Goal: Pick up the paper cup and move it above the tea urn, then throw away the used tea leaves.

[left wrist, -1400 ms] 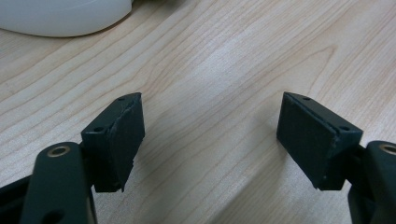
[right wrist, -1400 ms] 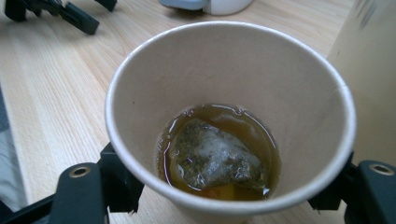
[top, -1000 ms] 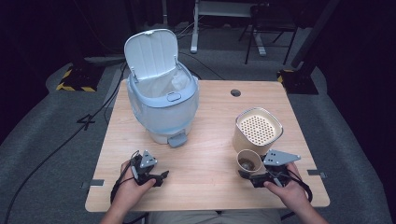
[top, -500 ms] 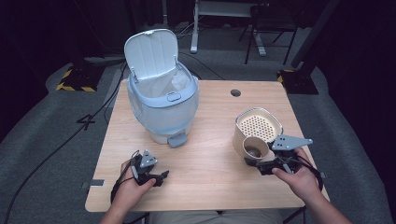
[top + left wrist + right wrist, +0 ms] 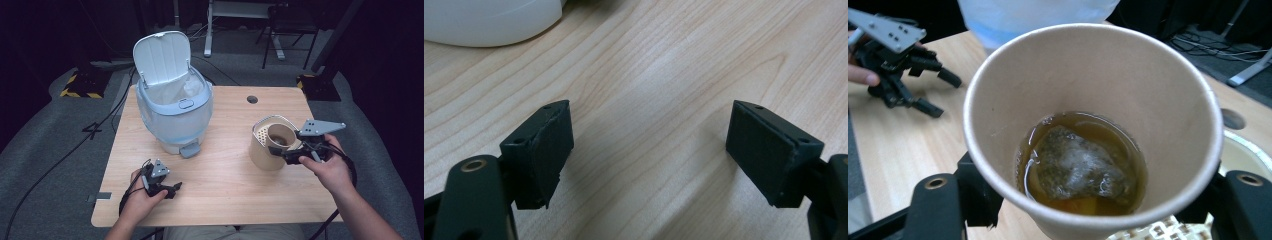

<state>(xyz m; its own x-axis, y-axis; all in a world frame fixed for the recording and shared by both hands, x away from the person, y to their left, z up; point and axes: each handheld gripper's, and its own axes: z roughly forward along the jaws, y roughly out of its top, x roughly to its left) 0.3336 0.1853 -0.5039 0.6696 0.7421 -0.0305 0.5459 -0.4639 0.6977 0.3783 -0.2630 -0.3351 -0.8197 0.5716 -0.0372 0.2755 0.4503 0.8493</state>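
A brown paper cup [image 5: 280,131] holds dark tea and a soaked tea bag [image 5: 1075,167]. My right gripper [image 5: 282,150] is shut on its lower wall, one jaw on each side, and carries it upright in the air in front of the beige container [image 5: 261,156]. These jaws have just been closing on the cup [image 5: 1088,80]. Near the front left of the table, my left gripper [image 5: 175,189] rests low over the wood. Its jaws have just been opening and stand wide apart over bare wood in the left gripper view [image 5: 649,150].
A pale blue bin [image 5: 175,115] with its white lid [image 5: 162,57] raised stands at the table's back left. The beige container has a perforated top [image 5: 260,131]. A cable hole [image 5: 252,99] lies behind it. Cables trail on the floor.
The right gripper has lifted the paper cup off the table and carried it up in front of the beige container. The left hand has stayed in place.
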